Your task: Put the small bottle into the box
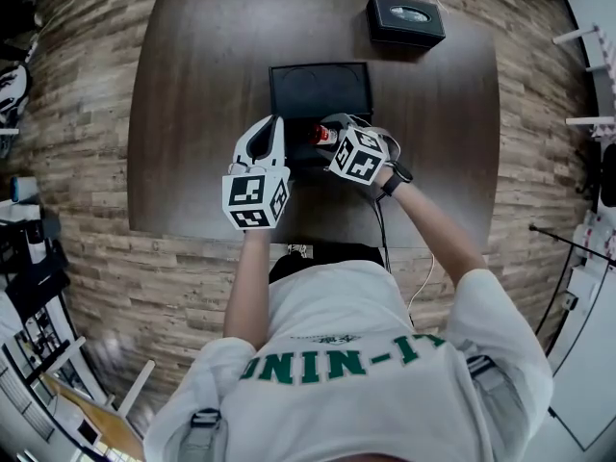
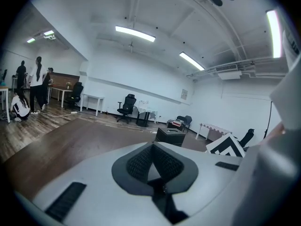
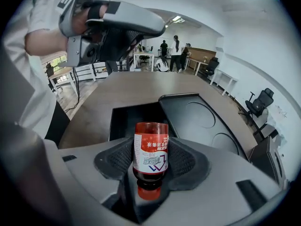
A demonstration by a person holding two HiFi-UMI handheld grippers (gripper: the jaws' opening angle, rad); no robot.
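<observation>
The small bottle (image 3: 150,152), red with a white label, lies between the pads of my right gripper (image 3: 150,142), cap toward the camera. The jaws are shut on it. In the head view the bottle (image 1: 322,135) hangs just over the open black box (image 1: 306,165), whose flat lid (image 1: 320,89) lies beyond it. The right gripper view shows the box's dark opening (image 3: 123,121) straight ahead and below the bottle. My left gripper (image 1: 265,125) hovers at the box's left side, pads together with nothing between them (image 2: 153,147).
A black tissue box (image 1: 404,17) stands at the table's far right corner. The dark table (image 1: 192,114) is bare on its left side. Wooden floor surrounds it. Several people stand far off in the room (image 2: 35,86).
</observation>
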